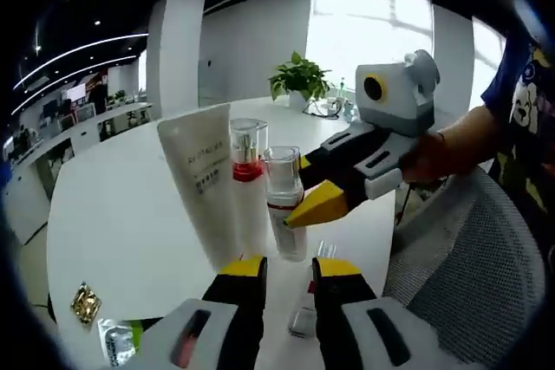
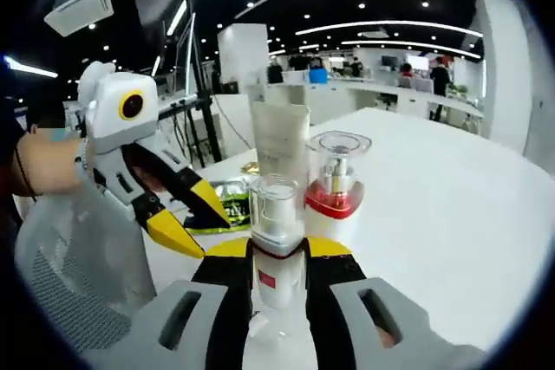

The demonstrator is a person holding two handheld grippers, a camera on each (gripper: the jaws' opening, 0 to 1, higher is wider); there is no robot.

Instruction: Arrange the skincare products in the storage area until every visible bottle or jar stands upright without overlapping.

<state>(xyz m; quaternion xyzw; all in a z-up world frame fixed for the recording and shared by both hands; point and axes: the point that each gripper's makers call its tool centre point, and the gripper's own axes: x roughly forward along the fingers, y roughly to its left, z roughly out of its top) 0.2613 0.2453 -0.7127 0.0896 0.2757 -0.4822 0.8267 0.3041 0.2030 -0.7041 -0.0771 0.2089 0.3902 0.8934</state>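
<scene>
Now, in the left gripper view, the left gripper (image 1: pixel 289 276) hangs empty, jaws narrowly apart, near a white tube (image 1: pixel 205 181) and 2 pump bottles on the white table (image 1: pixel 121 223). In the right gripper view, the right gripper (image 2: pixel 277 257) apparently clamps the clear-capped bottle (image 2: pixel 275 244) upright; the red-collared bottle (image 2: pixel 337 181) stands just right.

My left hand-held gripper (image 1: pixel 289 276) has black jaws capped in yellow, on grey bodies with oblong slots. My right hand-held gripper (image 2: pixel 279 253) looks the same: yellow tips, black jaws, grey slotted housing. I wear a blue short sleeve (image 1: pixel 512 75) with a printed cartoon figure and a thin wristband (image 2: pixel 19 175).
</scene>
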